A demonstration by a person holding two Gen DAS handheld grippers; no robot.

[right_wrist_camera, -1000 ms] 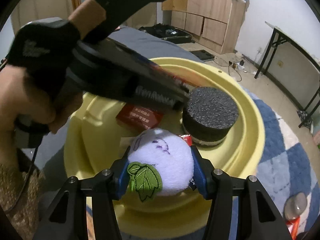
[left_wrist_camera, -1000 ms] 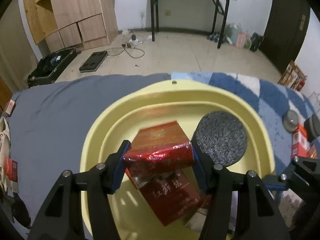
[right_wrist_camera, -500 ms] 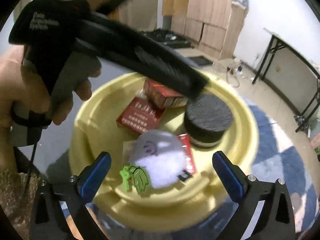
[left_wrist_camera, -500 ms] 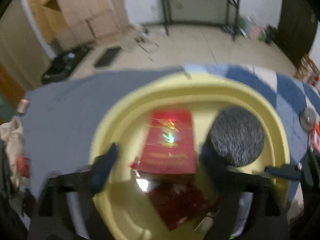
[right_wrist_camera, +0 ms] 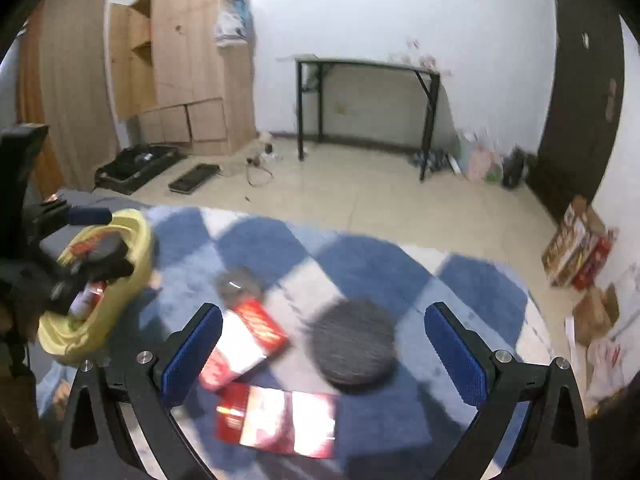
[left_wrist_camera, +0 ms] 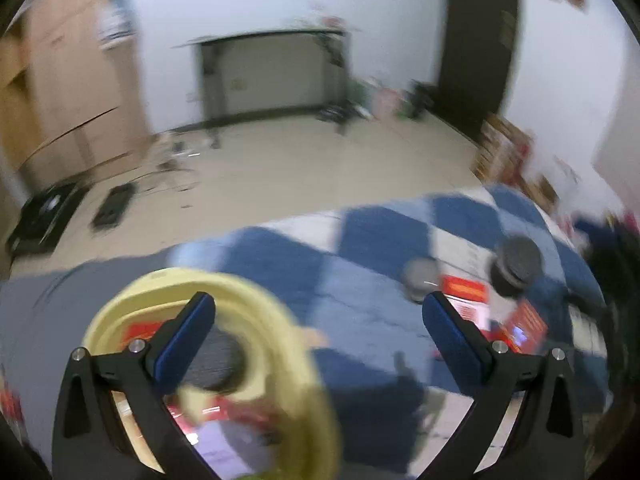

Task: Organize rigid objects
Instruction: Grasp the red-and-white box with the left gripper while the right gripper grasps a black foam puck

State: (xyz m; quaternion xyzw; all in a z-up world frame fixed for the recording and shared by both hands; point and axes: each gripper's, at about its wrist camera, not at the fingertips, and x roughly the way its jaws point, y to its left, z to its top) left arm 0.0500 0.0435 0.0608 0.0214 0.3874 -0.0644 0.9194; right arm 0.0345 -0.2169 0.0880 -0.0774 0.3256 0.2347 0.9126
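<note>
Motion blur smeared most of the left wrist view, so the contents of the yellow basin (left_wrist_camera: 276, 320) were hard to make out: a dark round shape and patches of red showed inside it, partly hidden behind the left tool's (left_wrist_camera: 318, 338) finger, and the basin's lower edge was cut off by the frame. The left tool stood wide open with nothing between its blue pads (left_wrist_camera: 184, 342).

The right tool (right_wrist_camera: 323, 350) was also spread wide and held nothing. Below it, on the blue and white checked cover (right_wrist_camera: 472, 284), lay a dark round sponge disc (right_wrist_camera: 352, 346), a red and white box (right_wrist_camera: 244, 346) tilted just beside the disc, and a flat red packet (right_wrist_camera: 280, 422) nearer the camera. Glare washed out the packet's face, and the printing on both red items was too blurred to read. A small grey round object (right_wrist_camera: 236, 282) sat beyond the box; what it was could not be told.

In the right wrist view the basin stood well to the left at the cover's edge, with the other black tool partly covering it. No label or brand was legible anywhere.
</note>
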